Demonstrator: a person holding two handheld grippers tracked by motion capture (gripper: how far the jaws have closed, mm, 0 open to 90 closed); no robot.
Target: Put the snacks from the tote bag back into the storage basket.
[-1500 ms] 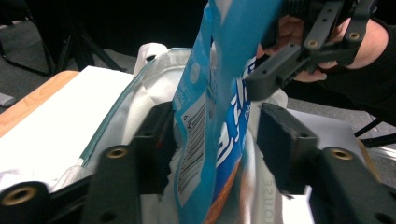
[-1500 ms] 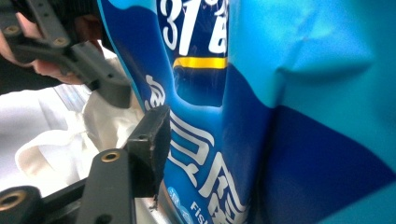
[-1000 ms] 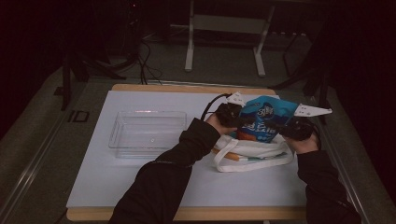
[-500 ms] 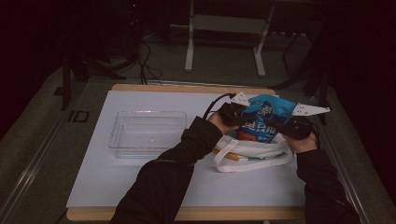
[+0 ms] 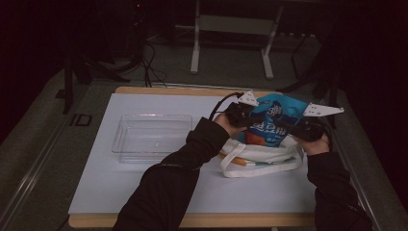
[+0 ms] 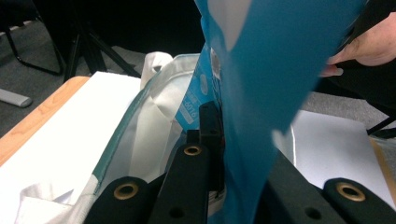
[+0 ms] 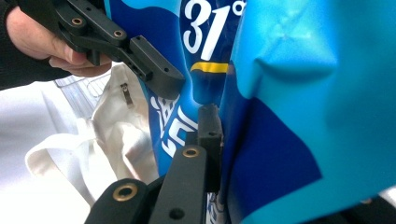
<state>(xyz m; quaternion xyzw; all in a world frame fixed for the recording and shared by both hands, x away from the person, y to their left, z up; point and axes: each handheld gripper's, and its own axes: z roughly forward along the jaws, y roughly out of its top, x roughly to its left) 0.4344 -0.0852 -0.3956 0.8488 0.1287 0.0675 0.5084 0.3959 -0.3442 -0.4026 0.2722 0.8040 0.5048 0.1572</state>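
Table (image 5: pixel 144 192): white top with wooden edge, carrying everything listed.
Clear plastic tray (image 5: pixel 151 136): left half of the table, well apart from the bag.
White cloth bag (image 5: pixel 260 159): lying at the right, mouth open, handles splayed.
Blue snack packet (image 5: pixel 272 122): held upright over the cloth bag's mouth, between both tongs.
Left tongs (image 5: pixel 243 115): clamped on the packet's left edge.
Right tongs (image 5: pixel 300 127): clamped on the packet's right side.

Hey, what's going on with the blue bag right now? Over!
Left gripper and right gripper both shut on blue snack bag. Bag held above white tote bag. Clear tray off left, nothing blocking.
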